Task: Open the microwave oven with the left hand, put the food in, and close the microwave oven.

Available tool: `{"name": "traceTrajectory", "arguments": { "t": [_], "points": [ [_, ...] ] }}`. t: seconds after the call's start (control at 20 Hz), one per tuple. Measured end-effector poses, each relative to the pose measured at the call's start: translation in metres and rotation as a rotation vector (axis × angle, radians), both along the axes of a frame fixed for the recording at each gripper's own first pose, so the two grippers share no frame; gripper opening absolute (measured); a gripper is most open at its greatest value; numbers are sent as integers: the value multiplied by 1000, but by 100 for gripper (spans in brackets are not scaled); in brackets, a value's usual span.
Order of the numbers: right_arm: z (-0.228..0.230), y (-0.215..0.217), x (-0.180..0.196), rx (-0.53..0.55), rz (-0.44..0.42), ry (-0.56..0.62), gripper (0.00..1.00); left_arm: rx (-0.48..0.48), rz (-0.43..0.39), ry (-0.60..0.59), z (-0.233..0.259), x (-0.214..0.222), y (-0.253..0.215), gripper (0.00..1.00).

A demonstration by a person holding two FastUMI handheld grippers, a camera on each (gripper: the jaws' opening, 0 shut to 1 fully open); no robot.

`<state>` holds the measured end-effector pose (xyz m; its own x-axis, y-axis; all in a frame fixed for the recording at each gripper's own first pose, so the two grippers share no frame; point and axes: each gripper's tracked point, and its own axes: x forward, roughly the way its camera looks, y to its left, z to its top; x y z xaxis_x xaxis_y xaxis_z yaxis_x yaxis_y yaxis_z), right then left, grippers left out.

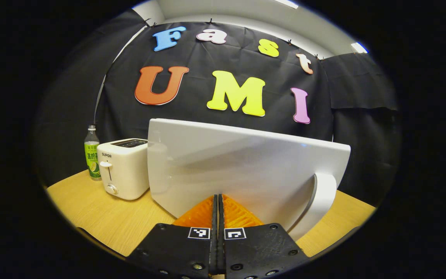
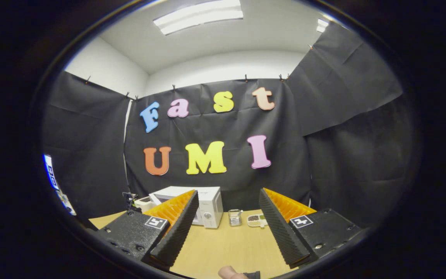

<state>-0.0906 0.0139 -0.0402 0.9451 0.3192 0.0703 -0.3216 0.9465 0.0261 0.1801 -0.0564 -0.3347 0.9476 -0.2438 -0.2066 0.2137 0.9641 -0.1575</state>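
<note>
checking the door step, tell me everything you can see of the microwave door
The microwave door is a glossy white panel, plastic by the look, swung open so its outer face fills the left gripper view close up. A curved white handle runs down its right edge. It stands upright above the wooden table, beside a toaster. The left gripper is shut just before its lower edge; contact cannot be told.

Beyond my right tongs, I can't make out what the small white compartment tray (image 2: pixel 256 220) holds; the left finger (image 2: pixel 176 224) hides part of the white microwave oven (image 2: pixel 210 207).
</note>
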Motion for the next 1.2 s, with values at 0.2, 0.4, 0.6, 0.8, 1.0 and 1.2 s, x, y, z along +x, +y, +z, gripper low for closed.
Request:
{"name": "traceTrajectory", "arguments": {
  "t": [0.2, 0.4, 0.6, 0.8, 1.0, 1.2],
  "points": [
    [-8, 9, 18, 9, 27, 15, 100, 26, -43, -16, 2, 7, -29, 0],
    [-24, 10, 39, 2, 35, 47, 100, 23, -88, -36, 9, 20, -65, 0],
    [-43, 10, 60, -11, 41, 84, 90, 50, -103, -30, 2, 41, -88, 0],
    [-69, 12, 83, -49, 31, 128, 90, 25, -86, -3, -7, 66, -99, 0],
    [-92, 11, 109, -23, 36, 174, 100, 21, -65, 3, -10, 89, -112, 0],
    [-106, 0, 133, -18, 2, 188, 100, 53, -31, -12, -14, 109, -125, 0]
  ]
}}
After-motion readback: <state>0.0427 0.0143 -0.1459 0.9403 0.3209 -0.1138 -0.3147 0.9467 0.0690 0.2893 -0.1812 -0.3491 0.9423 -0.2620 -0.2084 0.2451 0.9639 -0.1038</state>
